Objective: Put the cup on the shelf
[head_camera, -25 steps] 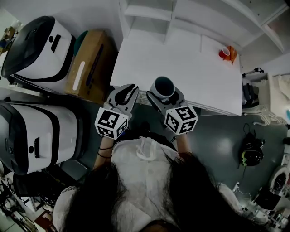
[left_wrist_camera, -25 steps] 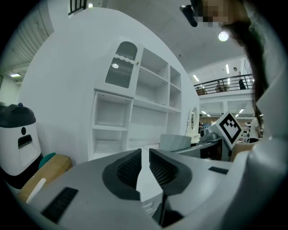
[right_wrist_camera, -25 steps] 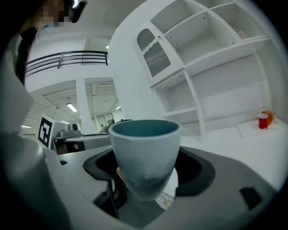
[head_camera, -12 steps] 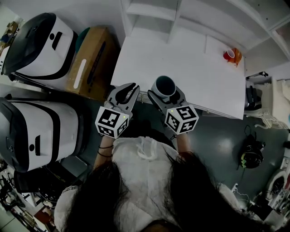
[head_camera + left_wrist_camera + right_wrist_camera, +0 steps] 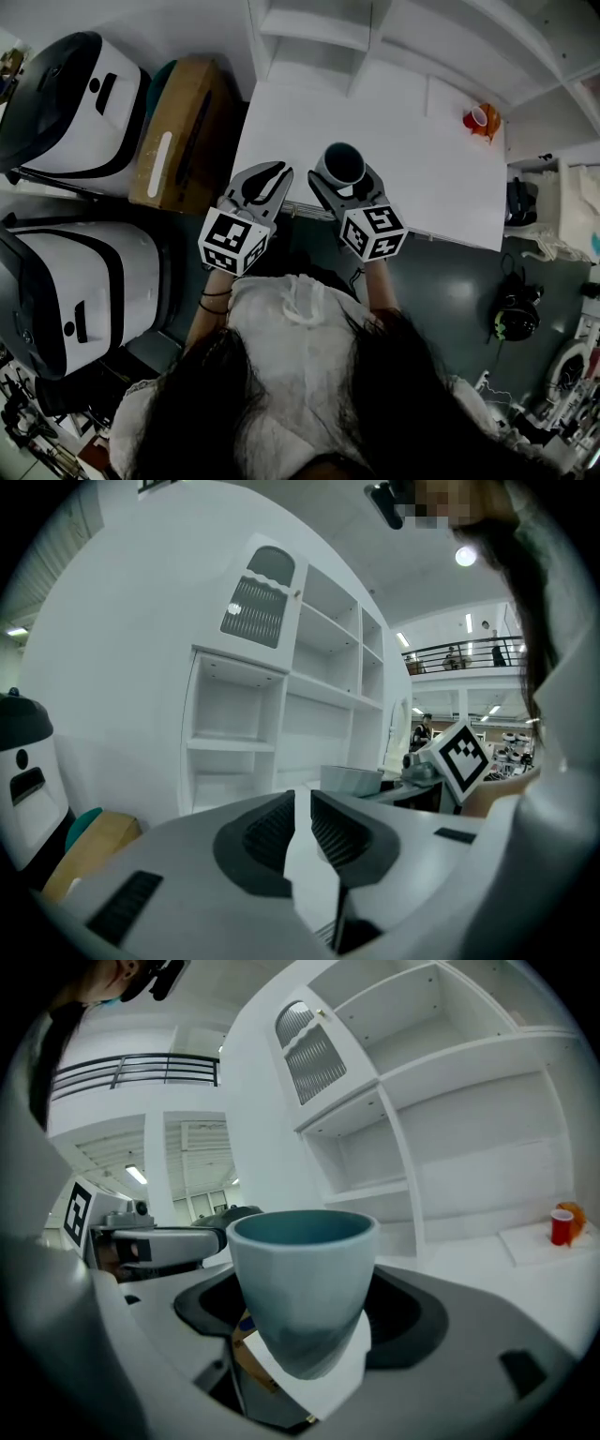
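Left gripper [image 5: 302, 803]: 2 grey fingers [image 5: 343, 832] with dark ribbed pads drawn close, only a thin slit between them and nothing in it; white counter [image 5: 302, 874] shows through the slit. Ahead stands a white shelf unit [image 5: 281, 714] with open compartments and a vented panel [image 5: 255, 602] at its top; at far left are a white-and-black appliance [image 5: 26, 761] and a brown box [image 5: 94, 846] low down. To the right, the right gripper [image 5: 380, 785] with its marker cube [image 5: 462, 752] carries a pale cup [image 5: 342, 778], and a white sleeve [image 5: 553, 789] fills the edge.
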Demonstrator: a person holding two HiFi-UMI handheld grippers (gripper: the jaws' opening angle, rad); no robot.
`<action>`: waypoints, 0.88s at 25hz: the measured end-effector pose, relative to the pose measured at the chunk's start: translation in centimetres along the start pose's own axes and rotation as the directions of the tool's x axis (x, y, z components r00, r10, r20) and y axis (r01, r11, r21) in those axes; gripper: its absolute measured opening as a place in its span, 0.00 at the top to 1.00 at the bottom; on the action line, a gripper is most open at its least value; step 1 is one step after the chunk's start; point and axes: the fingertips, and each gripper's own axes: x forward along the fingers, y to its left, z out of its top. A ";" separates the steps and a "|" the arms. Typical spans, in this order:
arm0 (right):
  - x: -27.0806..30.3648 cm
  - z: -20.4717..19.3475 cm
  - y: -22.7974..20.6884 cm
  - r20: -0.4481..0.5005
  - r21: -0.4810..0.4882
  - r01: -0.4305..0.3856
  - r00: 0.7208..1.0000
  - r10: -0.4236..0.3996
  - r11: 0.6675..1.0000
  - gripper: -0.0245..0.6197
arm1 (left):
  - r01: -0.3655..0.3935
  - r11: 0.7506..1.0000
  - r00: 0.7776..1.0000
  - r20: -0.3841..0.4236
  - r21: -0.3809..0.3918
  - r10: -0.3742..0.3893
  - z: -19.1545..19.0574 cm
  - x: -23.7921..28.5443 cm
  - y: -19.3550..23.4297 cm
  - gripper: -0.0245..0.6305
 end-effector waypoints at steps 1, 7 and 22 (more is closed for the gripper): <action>1.1 0.2 -0.3 0.004 -0.013 0.005 1.000 -0.004 1.000 0.40 | 0.006 1.000 1.000 0.000 0.003 -0.006 0.2 0.4 0.7 0.87; 8.1 1.1 -3.6 0.012 -0.085 0.055 0.998 -0.054 0.995 0.40 | 0.053 0.998 0.999 0.006 0.033 -0.054 1.6 3.3 4.8 0.87; 23.3 0.4 -12.6 -0.065 -0.167 0.121 0.989 -0.133 0.979 0.40 | 0.103 0.993 0.995 0.012 0.050 -0.104 3.0 7.3 12.2 0.87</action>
